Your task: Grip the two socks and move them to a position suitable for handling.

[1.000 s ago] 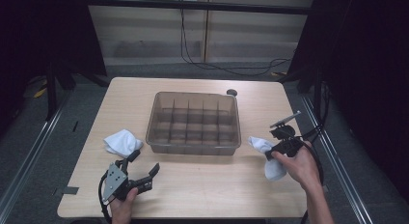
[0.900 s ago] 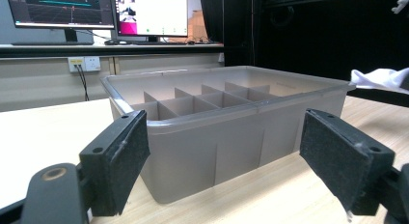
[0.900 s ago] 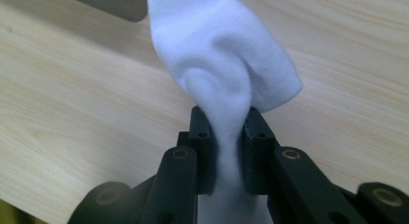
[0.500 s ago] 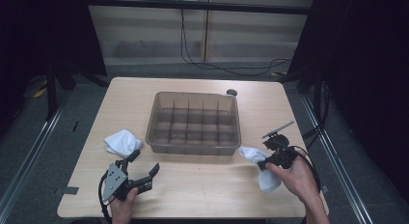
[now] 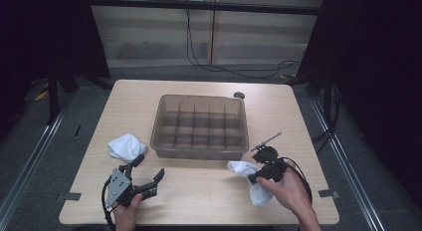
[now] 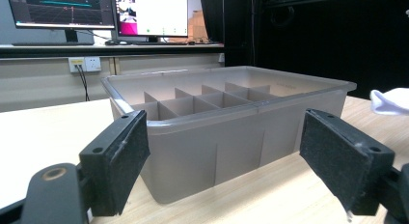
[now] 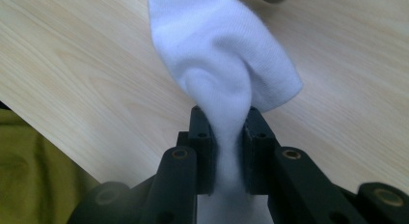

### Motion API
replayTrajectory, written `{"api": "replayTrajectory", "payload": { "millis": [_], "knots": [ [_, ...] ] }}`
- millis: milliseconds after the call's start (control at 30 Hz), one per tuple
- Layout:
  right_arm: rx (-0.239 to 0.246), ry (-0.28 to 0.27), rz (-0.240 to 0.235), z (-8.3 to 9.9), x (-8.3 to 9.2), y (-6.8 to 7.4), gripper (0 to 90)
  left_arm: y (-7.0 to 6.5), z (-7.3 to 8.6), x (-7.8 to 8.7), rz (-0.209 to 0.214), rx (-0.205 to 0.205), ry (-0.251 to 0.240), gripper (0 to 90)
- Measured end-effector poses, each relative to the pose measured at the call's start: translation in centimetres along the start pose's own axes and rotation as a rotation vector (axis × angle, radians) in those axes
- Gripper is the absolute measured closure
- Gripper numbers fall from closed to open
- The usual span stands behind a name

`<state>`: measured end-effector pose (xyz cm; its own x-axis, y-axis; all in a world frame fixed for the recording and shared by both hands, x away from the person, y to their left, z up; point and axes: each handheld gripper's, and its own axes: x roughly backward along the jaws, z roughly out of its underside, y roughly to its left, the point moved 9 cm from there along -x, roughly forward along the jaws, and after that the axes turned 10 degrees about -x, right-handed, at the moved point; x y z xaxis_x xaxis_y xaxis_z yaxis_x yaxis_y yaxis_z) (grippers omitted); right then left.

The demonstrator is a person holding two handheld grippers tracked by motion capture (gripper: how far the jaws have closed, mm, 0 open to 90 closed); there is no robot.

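The table [image 5: 199, 191] carries a grey divided bin [image 5: 201, 125] in the middle, its small compartments all bare. A crumpled white cloth [image 5: 127, 146] lies just beside the bin's near left corner. At the near right, a second white cloth [image 5: 251, 178] is pinched in the right claw [image 5: 255, 177], jaws pressed together on a narrow bunched fold, the rest trailing onto the table. That thin bite looks risky to me: a quick lift could let the fabric slide out, or the trailing end could snag the bin's rim. The left claw [image 5: 149, 172] rests spread wide, holding nothing, facing the bin wall; pushed forward, it might shove the bin.
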<state>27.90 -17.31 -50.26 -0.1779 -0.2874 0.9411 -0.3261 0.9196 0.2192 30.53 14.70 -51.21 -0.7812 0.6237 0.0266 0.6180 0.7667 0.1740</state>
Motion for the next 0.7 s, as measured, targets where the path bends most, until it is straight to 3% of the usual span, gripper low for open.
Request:
{"api": "replayTrajectory", "payload": {
  "millis": [333,700],
  "knots": [
    [0.044,0.036,-0.034,-1.1,-2.7,3.1,77.2,0.0,0.0,0.0,0.001,-0.001,0.0,17.3],
    [0.075,0.071,-0.024,-1.6,-5.0,4.4,75.8,0.0,0.0,0.0,-0.003,0.003,0.0,17.3]
  ]
}}
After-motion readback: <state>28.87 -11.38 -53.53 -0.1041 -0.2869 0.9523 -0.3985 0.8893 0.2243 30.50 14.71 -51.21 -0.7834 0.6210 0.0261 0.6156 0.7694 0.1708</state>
